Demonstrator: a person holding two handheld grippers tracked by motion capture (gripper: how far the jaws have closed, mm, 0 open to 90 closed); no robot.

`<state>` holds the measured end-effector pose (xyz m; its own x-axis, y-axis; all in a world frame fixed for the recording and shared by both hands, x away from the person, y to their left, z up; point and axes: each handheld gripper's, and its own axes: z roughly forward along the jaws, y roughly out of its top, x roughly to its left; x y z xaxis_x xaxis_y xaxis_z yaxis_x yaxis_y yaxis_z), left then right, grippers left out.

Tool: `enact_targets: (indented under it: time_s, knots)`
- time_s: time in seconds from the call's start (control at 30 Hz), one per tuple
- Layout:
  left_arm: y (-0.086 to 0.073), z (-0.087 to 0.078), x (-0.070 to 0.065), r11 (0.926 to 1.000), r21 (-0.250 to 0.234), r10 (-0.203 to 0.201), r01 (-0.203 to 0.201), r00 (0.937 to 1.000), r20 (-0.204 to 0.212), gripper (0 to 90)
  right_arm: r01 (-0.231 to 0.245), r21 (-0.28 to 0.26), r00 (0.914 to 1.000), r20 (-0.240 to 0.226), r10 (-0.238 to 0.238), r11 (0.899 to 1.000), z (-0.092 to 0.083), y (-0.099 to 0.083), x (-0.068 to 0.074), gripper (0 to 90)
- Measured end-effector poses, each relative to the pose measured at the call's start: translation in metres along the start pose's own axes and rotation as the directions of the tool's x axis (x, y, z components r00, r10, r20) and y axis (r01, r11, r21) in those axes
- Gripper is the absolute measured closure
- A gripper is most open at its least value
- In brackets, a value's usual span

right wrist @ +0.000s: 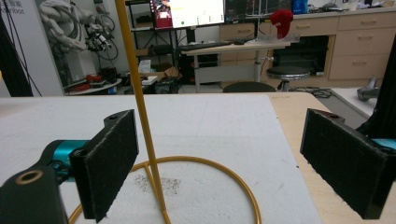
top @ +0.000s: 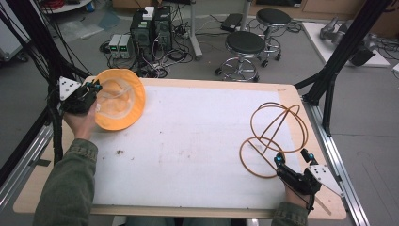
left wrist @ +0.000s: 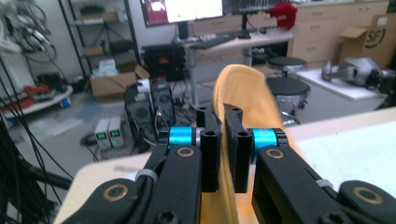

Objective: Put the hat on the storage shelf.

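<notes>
White foam-like matting (top: 197,141) covers the wooden table (top: 291,94), with stools, cables and computer cases on the grey workshop floor beyond. Between the left gripper (left wrist: 222,140)'s nearly closed jaws sits the brim of a soft yellow-orange hat (left wrist: 243,93): the black pads pinch the thin cloth edge-on, and the fabric rises above and runs below them. From the high view that hat (top: 120,99) reads as a floppy round bucket shape with a paler lining, tilted up off the table's far left corner beside the left gripper (top: 91,89). A thin golden wire stand (top: 275,136), made of a flat ring base and crossing hoops, sits just ahead of the right gripper (top: 292,157). In the right gripper view its jaws stand wide apart, rough black pads (right wrist: 109,161) gripping nothing; the wire stand (right wrist: 140,102)'s upright rod and base ring lie between them, nearer the left pad, not touched.
</notes>
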<state>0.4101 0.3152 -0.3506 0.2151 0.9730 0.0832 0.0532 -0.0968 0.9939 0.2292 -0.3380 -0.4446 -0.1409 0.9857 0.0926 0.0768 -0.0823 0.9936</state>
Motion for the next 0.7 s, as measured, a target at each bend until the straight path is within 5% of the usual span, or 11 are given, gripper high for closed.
enact_targets:
  time_s: [0.4,0.7]
  knots:
    - [0.035,-0.007,-0.022,0.9934,-0.106,0.046,-0.045,0.9989,0.004,86.0,-0.014,-0.009,0.9999,-0.004,0.014,1.000,-0.002,0.001,0.000,10.2]
    - [0.062,-0.011,-0.042,0.9883,-0.130,0.078,-0.079,0.9968,-0.016,85.9,-0.020,-0.006,0.9995,-0.024,0.020,1.000,0.000,0.000,0.001,10.2]
